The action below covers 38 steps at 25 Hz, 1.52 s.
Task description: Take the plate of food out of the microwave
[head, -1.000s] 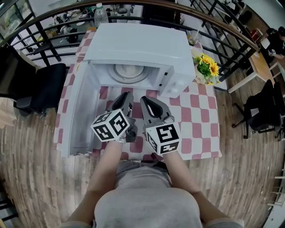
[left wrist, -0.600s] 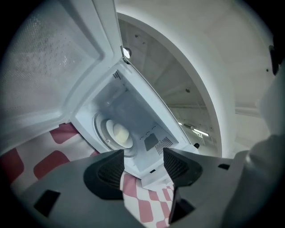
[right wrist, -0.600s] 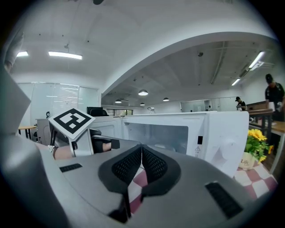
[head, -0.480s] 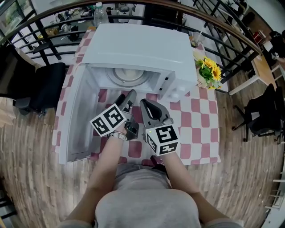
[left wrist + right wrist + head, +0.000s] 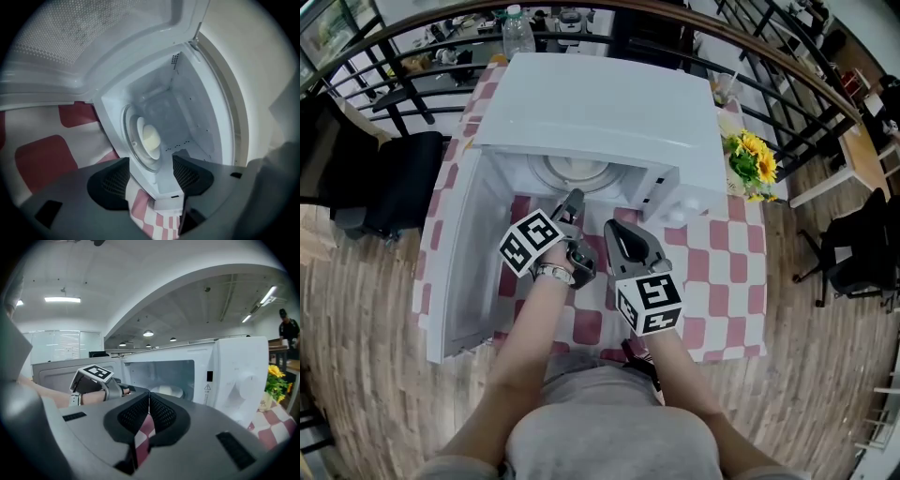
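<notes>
1. Two grippers, the left gripper [image 5: 150,169] and the right gripper [image 5: 149,398], were positioned side by side before the open microwave [image 5: 600,103], above the red-and-white checked tablecloth [image 5: 717,272].
2. Left gripper: its jaws stood wide apart, having just been opening. Nothing was pressed between the pads. It pointed into the cavity, with its tips at the lower front edge of the opening.
3. Right gripper: its jaws were closed together and held nothing. It sat just to the right of the left gripper, slightly farther back from the opening.
4. The plate of food [image 5: 150,137] lay on the glass turntable [image 5: 132,140] inside the cavity, straight ahead of the left gripper's jaws and apart from them.
5. The door [image 5: 464,253] stood swung open on the left gripper's left.
6. Sunflowers [image 5: 755,161] stood beyond the microwave, ahead and to the right of the right gripper.
</notes>
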{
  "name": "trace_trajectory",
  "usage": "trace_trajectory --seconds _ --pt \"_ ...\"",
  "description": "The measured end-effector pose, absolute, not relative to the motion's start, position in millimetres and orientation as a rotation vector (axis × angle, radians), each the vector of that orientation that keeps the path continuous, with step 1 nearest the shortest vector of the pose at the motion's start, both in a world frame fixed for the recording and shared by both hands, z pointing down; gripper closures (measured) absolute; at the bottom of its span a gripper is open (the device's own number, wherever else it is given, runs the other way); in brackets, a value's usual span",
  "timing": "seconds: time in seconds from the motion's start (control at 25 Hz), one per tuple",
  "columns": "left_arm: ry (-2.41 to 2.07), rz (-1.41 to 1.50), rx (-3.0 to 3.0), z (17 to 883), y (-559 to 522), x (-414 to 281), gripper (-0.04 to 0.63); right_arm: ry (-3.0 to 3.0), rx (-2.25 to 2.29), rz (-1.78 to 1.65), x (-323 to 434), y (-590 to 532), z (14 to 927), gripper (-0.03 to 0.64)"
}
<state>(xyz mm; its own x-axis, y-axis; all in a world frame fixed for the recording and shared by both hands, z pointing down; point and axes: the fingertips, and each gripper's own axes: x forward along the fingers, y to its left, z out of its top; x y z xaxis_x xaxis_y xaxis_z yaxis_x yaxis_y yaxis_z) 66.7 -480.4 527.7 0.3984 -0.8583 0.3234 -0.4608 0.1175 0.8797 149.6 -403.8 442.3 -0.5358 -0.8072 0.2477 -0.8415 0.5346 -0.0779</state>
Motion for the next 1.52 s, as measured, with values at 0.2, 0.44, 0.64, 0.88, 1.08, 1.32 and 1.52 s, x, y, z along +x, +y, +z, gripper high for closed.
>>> trace_trajectory --seconds 0.2,0.44,0.64,0.88,1.08,1.32,1.52 --pt "-1.24 -0.422 1.383 553.9 -493.0 62.2 0.246 -2.57 1.406 0.314 154.2 -412.4 453.4 0.589" --pt "-1.266 -0.419 1.264 570.1 -508.2 60.2 0.223 -2.56 1.403 0.348 156.7 -420.7 461.8 0.589" --pt "-1.29 -0.403 1.179 582.5 -517.4 59.4 0.219 -2.544 1.406 0.364 157.6 -424.6 469.6 0.589" --pt "-1.316 -0.379 1.111 588.2 -529.7 61.1 0.219 -2.513 1.425 0.388 165.9 -426.1 478.6 0.589" --pt "-1.326 -0.371 1.059 594.4 -537.7 62.4 0.219 -2.492 1.427 0.407 169.5 -425.4 484.1 0.589" --pt "-1.351 -0.339 1.041 601.6 -540.2 63.2 0.219 -2.484 1.435 0.409 170.7 -426.8 486.3 0.589" --pt "-1.346 -0.323 1.035 603.1 -538.4 62.2 0.22 -2.483 1.434 0.408 167.5 -425.3 485.9 0.589"
